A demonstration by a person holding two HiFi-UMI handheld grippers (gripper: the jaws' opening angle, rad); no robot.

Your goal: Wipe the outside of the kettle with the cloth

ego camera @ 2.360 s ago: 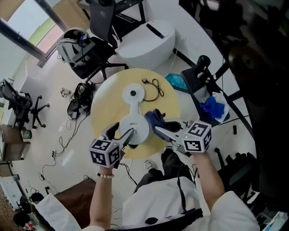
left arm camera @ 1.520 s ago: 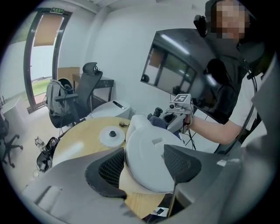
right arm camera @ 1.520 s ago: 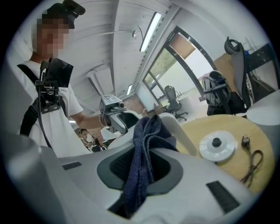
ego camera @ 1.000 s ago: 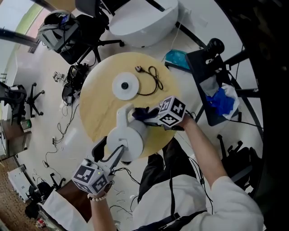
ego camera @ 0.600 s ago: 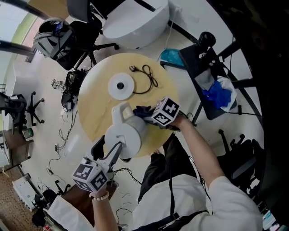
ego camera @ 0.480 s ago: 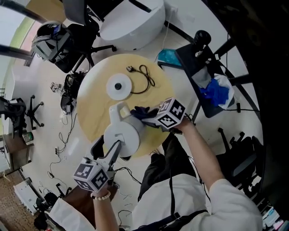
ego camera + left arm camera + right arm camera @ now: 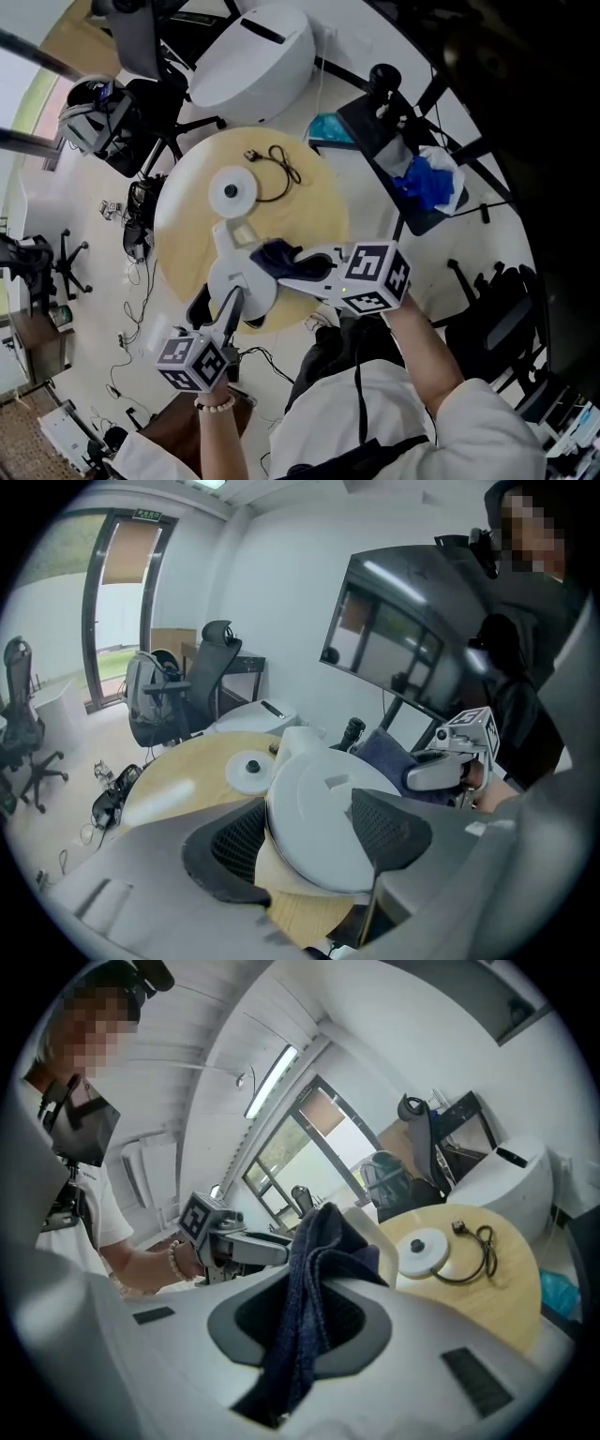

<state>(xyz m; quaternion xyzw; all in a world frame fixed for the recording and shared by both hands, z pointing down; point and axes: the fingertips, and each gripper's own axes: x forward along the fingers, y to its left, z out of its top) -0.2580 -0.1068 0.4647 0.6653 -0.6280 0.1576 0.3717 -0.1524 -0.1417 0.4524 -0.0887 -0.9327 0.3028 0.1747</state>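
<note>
Head view: left hand-held gripper is clamping the kettle over the bench's near edge, right hand-held gripper is holding the cloth against it; base and cord are lying beyond. Left gripper view: jaws are gripping the kettle. Right gripper view: jaws are pinching the cloth, which is partly blocking the kettle.

1. A white kettle is at the near edge of the round wooden table.
2. The left gripper reaches in across that near edge, its tips at the kettle's near side.
3. The right gripper comes in from the right edge, a dark blue cloth at its tips and touching the kettle's right side.
4. The kettle's round base sits mid-table, well clear of the kettle, with its black cord looped toward the far edge.
</note>
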